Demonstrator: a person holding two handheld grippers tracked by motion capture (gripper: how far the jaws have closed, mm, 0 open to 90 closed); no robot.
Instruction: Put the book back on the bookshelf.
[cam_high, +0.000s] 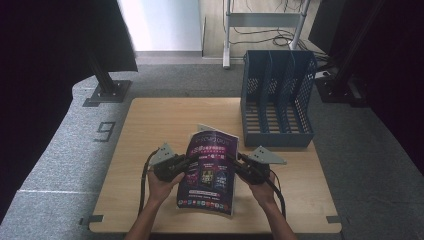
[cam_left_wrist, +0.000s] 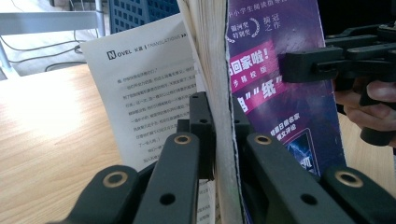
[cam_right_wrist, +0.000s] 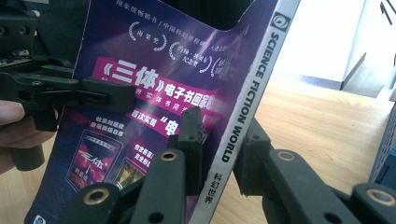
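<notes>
The magazine (cam_high: 209, 172) stands tilted over the wooden table (cam_high: 150, 130), between both hands. The left gripper (cam_high: 186, 162) pinches its page edge. The right gripper (cam_high: 239, 163) squeezes its spine, though one pad seems barely touching.

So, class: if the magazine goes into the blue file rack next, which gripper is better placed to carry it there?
Probably the right gripper. It clamps the magazine by its spine, on the side nearer the rack. The left gripper grips the loose page edge, farther from the rack.
</notes>
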